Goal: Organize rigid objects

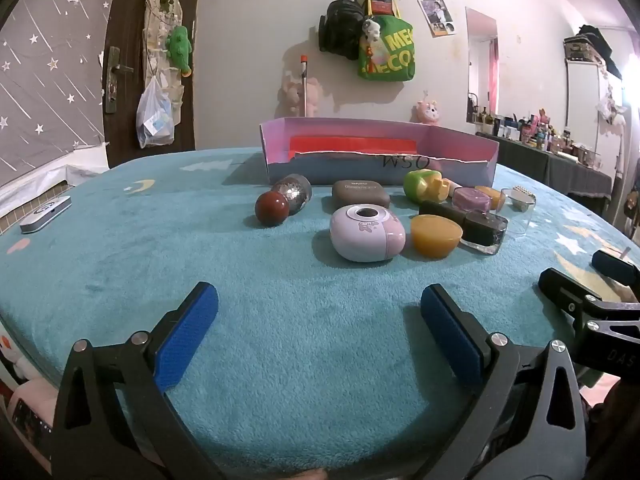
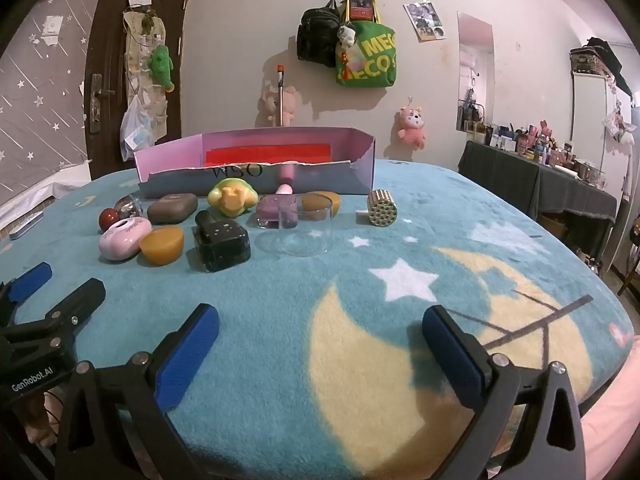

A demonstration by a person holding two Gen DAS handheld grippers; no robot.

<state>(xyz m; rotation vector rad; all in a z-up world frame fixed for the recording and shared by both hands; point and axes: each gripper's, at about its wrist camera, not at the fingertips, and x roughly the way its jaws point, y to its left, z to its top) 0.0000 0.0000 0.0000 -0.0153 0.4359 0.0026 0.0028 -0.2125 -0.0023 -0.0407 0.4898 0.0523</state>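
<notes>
Several rigid objects lie on a teal blanket in front of an open pink cardboard box [image 1: 460, 140] [image 2: 168, 156]: a red ball [image 1: 272, 208] [image 2: 109, 218], a glittery silver ball [image 1: 294, 192], a brown case [image 1: 360, 194] [image 2: 172, 208], a lilac round case [image 1: 366, 234] [image 2: 124, 238], an amber half-dome [image 1: 435, 236] [image 2: 162, 246], a dark block [image 1: 484, 228] [image 2: 222, 242], a green toy [image 1: 424, 186] [image 2: 233, 198], a clear glass [image 2: 296, 224] and a gold cylinder [image 2: 382, 208]. My left gripper [image 1: 319, 320] and right gripper [image 2: 320, 340] are open, empty, near the front edge.
A white flat device [image 1: 45, 214] lies at the blanket's left edge. The right gripper shows at the right of the left wrist view [image 1: 592, 284]. A dark table with several bottles [image 2: 540, 168] stands at the right. Bags hang on the back wall.
</notes>
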